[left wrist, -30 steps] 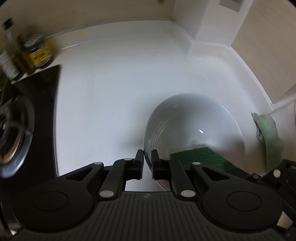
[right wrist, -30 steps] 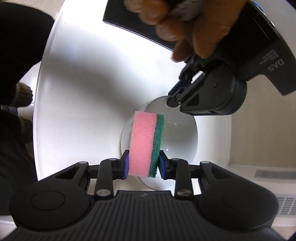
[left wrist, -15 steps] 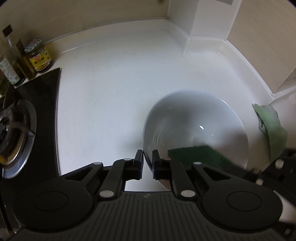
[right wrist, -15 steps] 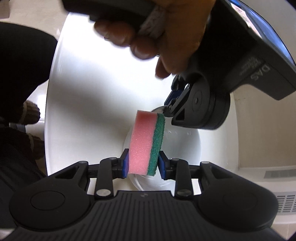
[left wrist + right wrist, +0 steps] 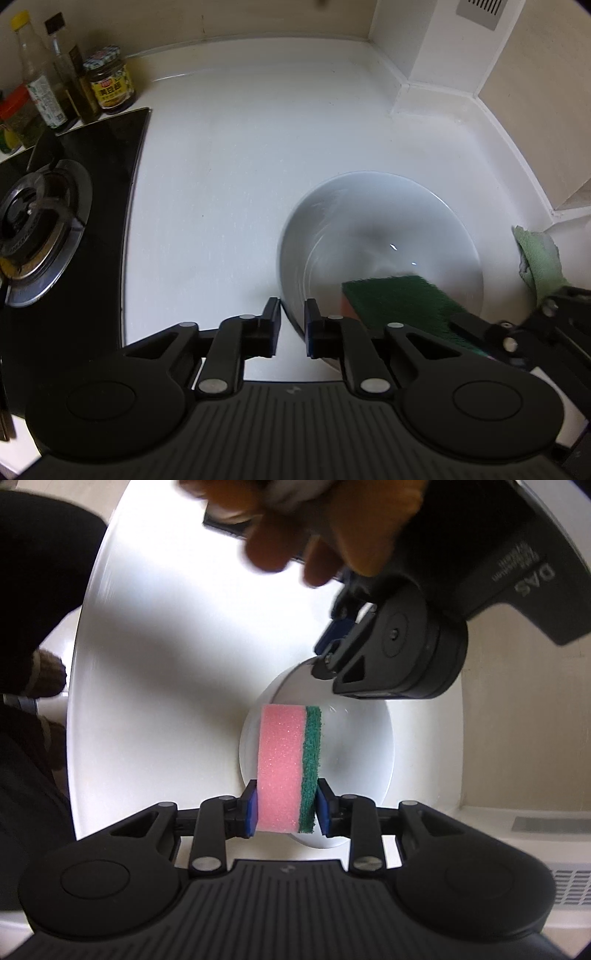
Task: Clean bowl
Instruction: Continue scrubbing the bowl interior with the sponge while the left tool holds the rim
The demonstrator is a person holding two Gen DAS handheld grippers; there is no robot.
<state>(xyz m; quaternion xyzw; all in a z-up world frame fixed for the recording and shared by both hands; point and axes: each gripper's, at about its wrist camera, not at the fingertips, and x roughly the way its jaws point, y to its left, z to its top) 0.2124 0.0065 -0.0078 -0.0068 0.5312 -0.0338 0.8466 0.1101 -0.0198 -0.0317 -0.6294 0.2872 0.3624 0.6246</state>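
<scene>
A white bowl [image 5: 380, 236] sits on the white counter; my left gripper [image 5: 292, 325] is shut on its near rim. The bowl also shows in the right wrist view [image 5: 354, 753], with the left gripper [image 5: 325, 661] clamped on its far rim. My right gripper [image 5: 284, 806] is shut on a pink sponge with a green scouring side [image 5: 286, 764], held upright just inside the bowl's left part. In the left wrist view the sponge's green side [image 5: 399, 302] reaches into the bowl from the lower right.
A black gas hob with a burner [image 5: 40, 221] lies at the left. Bottles and a sauce jar [image 5: 109, 83] stand at the back left. A green cloth [image 5: 539, 262] lies right of the bowl. Walls close the back and the right corner.
The left gripper and bowl have shifted a little, showing more of the hob and bottles. The sponge has moved further into the bowl and stands more upright.
</scene>
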